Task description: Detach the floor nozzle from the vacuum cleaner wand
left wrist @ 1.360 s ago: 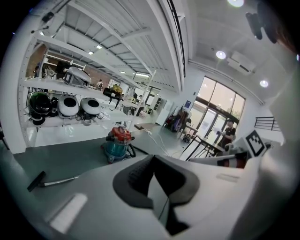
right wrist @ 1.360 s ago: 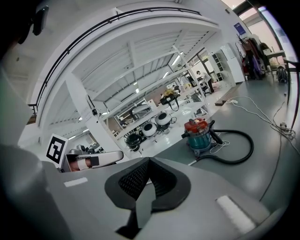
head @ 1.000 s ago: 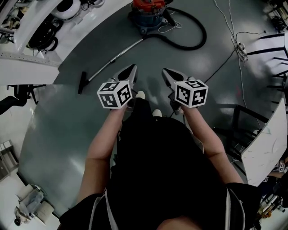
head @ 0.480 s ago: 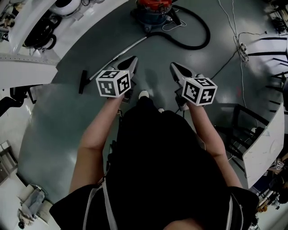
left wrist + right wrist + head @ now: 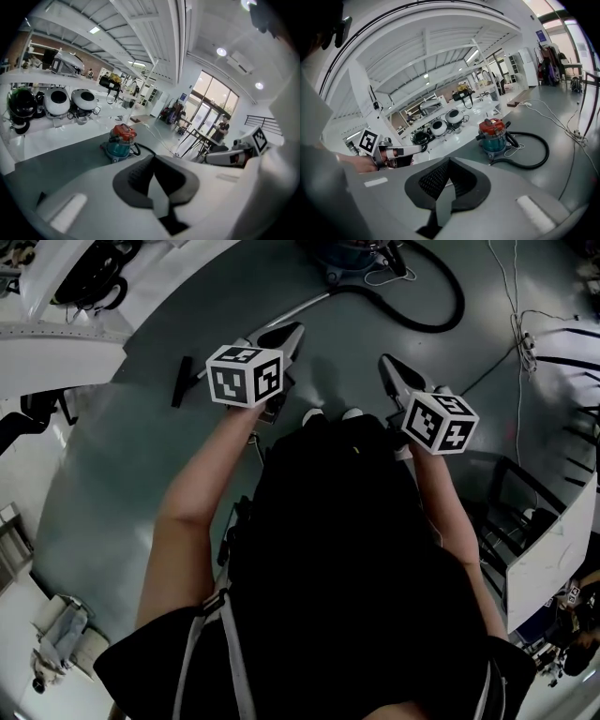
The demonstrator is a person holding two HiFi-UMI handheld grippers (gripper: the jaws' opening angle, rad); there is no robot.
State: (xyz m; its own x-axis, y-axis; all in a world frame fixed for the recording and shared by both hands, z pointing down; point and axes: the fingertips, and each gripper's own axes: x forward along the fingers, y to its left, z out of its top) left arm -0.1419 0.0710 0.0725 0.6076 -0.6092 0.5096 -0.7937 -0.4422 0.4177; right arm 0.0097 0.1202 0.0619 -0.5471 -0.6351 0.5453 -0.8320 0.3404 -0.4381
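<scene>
Nozzle removal has not begun: the left gripper [image 5: 292, 332] and the right gripper [image 5: 386, 362] are both clenched on nothing. The floor nozzle [image 5: 178, 382], a flat black bar, lies on the grey floor well apart from the left fingertips, off to their left. The wand [image 5: 312, 304], a thin shiny metal tube, runs from it past those fingertips. It is probably light, stiff and slippery. One gripper should pinch it just beside the joint, and the other should take the nozzle's plastic neck.
</scene>
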